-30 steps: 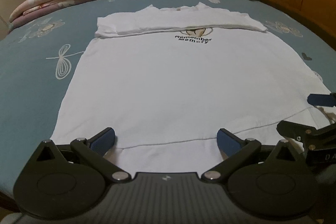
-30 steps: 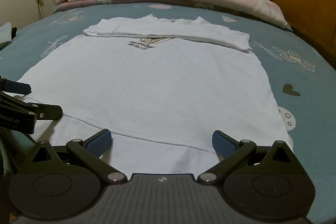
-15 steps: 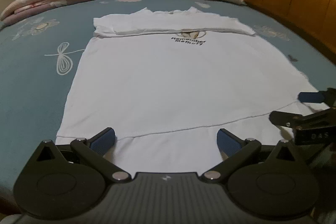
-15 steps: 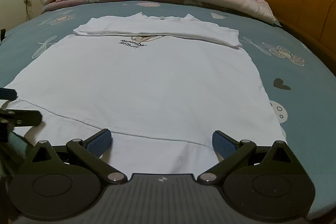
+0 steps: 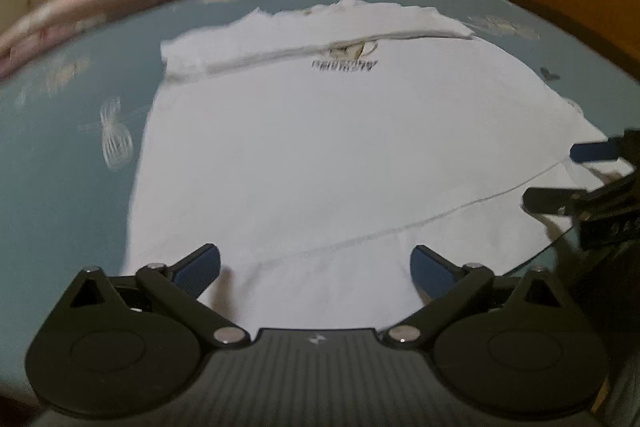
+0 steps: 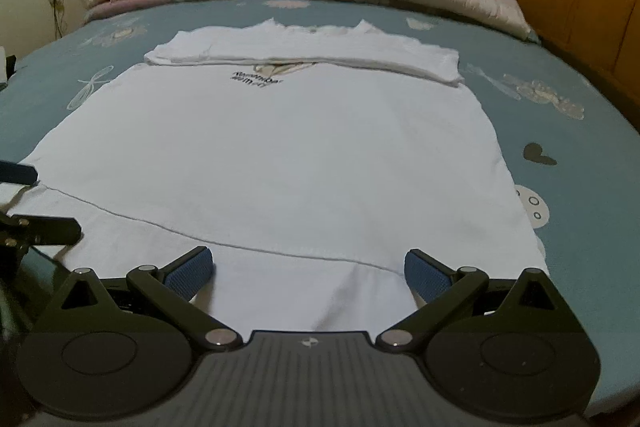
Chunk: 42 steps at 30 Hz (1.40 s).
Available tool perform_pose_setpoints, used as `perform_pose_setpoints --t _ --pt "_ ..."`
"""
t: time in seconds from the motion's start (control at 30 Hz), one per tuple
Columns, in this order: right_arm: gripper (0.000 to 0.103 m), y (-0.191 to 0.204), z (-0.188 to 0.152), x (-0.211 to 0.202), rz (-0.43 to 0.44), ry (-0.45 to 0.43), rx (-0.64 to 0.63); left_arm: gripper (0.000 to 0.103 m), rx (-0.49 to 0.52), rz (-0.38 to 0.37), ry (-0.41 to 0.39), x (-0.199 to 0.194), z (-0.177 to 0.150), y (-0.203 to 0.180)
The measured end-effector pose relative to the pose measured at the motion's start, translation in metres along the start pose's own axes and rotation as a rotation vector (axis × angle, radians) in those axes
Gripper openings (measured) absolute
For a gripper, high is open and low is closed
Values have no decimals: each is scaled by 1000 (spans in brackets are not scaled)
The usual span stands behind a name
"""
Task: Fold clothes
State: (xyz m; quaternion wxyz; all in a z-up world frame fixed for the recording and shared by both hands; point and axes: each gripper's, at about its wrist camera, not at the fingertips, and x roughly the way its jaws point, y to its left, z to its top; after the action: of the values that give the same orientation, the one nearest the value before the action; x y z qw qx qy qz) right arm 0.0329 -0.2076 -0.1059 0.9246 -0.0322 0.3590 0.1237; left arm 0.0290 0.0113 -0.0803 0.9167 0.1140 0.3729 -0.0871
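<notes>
White T-shirt [image 6: 280, 155] is spread flat on the blue bed [image 6: 580, 187], its far end folded over. Left gripper [image 5: 316, 267] and right gripper [image 6: 306, 269] are held low at the near hem, side by side, jaws spread wide, nothing pinched.

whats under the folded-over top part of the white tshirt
The folded-over top band lies on the t-shirt, partly covering the printed graphic; the lettering below shows, the rest is hidden.
</notes>
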Motion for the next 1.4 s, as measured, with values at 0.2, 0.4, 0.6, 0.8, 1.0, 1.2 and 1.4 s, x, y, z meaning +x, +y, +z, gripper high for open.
perform_pose_setpoints --t 0.2,0.4,0.6,0.8,1.0,1.2,1.4 --pt "103 -12 15 -33 65 -104 -4 99 348 68 -126 -36 18 -20" --pt "103 -15 27 -41 76 -136 -52 96 578 60 -175 -39 -5 -42" --pt "103 -21 26 -42 73 -128 -29 96 873 68 -213 -31 -40 -75" --pt "103 -18 29 -36 52 -116 -34 97 1055 114 -251 -16 -50 -90" --pt "103 -13 29 -34 53 -116 -48 97 1134 164 -260 -7 -48 -92" --pt "103 -12 31 -34 77 -117 -52 97 1086 152 -265 -7 -33 -85" --pt "103 15 32 -42 131 -160 -248 97 1051 153 -267 -5 -24 -80"
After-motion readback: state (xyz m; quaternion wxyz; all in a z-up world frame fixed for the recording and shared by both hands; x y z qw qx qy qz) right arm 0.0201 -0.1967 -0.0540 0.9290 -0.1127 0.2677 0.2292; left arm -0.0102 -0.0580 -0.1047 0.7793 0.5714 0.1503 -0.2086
